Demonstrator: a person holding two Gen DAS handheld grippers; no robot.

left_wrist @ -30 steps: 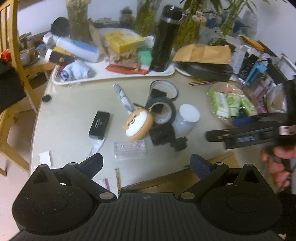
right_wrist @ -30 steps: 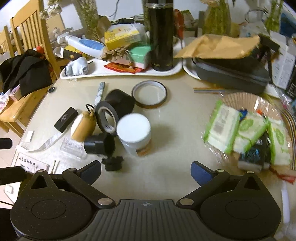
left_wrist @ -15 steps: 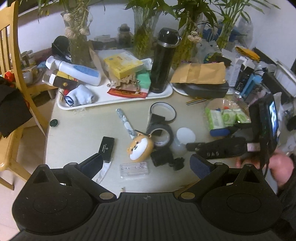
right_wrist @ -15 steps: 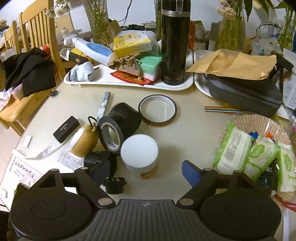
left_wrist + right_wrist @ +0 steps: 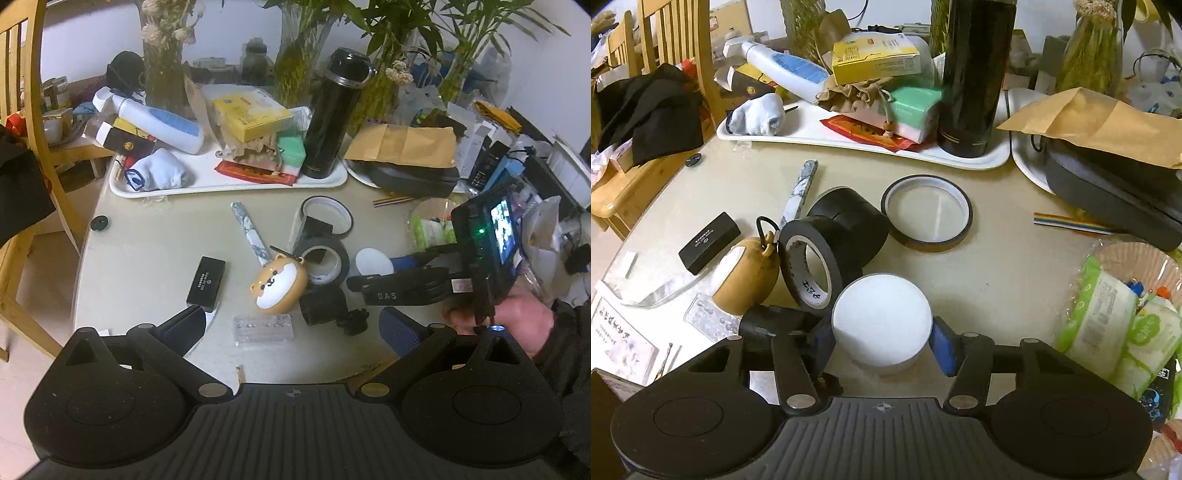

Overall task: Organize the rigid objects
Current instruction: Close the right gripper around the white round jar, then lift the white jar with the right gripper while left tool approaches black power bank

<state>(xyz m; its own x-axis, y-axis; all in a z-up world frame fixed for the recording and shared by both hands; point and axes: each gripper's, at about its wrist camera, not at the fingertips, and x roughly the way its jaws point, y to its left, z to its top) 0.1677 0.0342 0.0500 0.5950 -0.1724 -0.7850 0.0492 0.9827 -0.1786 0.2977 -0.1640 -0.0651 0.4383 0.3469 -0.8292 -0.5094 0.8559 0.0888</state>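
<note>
Loose on the surface (image 5: pixel 997 266), left to right: black case (image 5: pixel 709 242), dog-faced pouch (image 5: pixel 746 275), tape roll (image 5: pixel 809 266), white-lidded jar (image 5: pixel 881 323) at six o'clock between the closing right tongs (image 5: pixel 882 341), apparently ungripped; left tongs (image 5: pixel 291 326) open, empty; sorting barely begun.

Right gripper (image 5: pixel 882 341) came forward and down over the cluttered beige table (image 5: pixel 997 266); its blue-padded jaws, wide a second ago, are closing around the small white-lidded round jar (image 5: pixel 881 323). Pads look just beside the jar's sides; contact unclear. Jar itself has not shifted.
</note>
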